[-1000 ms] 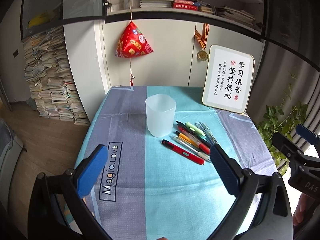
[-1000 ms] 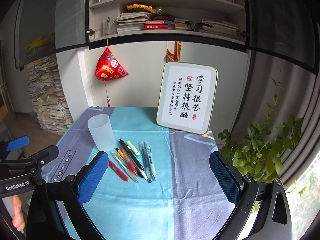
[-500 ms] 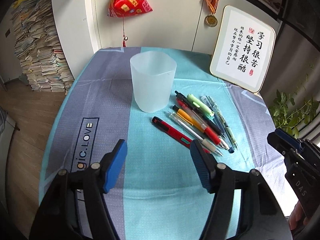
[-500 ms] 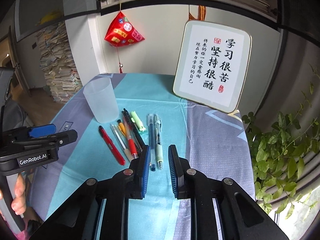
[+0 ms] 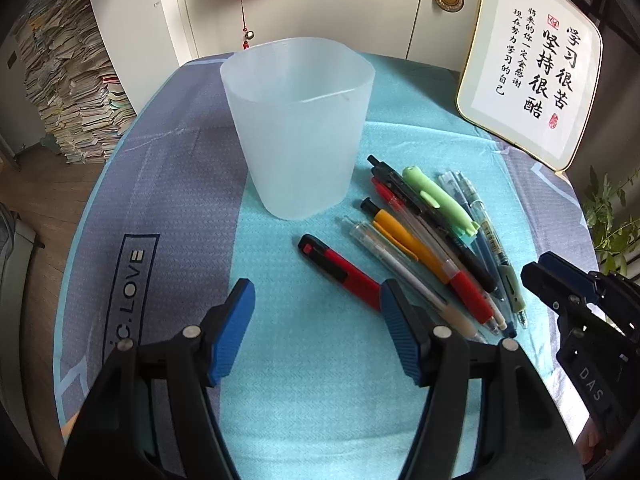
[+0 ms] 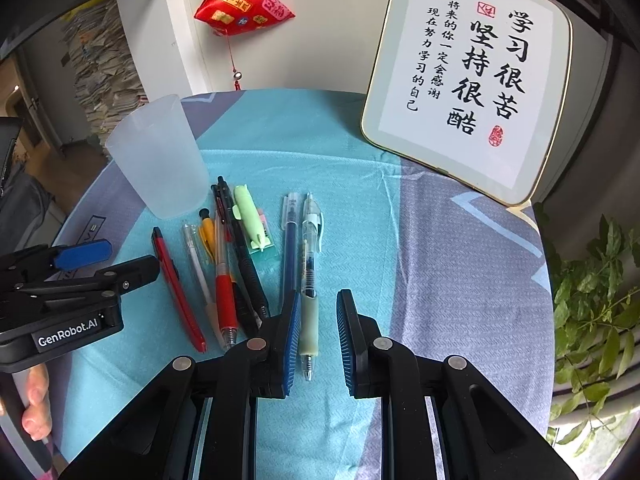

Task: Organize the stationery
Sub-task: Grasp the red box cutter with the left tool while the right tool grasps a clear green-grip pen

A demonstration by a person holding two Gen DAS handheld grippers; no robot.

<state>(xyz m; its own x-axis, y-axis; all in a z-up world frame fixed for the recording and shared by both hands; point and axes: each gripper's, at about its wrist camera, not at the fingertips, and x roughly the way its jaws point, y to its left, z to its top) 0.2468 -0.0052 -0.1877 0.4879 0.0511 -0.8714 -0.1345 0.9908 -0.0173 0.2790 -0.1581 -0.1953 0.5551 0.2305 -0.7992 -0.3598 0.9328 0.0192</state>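
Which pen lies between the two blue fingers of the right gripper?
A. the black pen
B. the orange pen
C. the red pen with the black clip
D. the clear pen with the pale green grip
D: in the right wrist view, the clear pen with the pale green grip lies between the open fingers of the right gripper, not yet clamped.

Cup: frosted translucent plastic, matt. Desk cloth: woven, textured fabric. Pens: glossy plastic.
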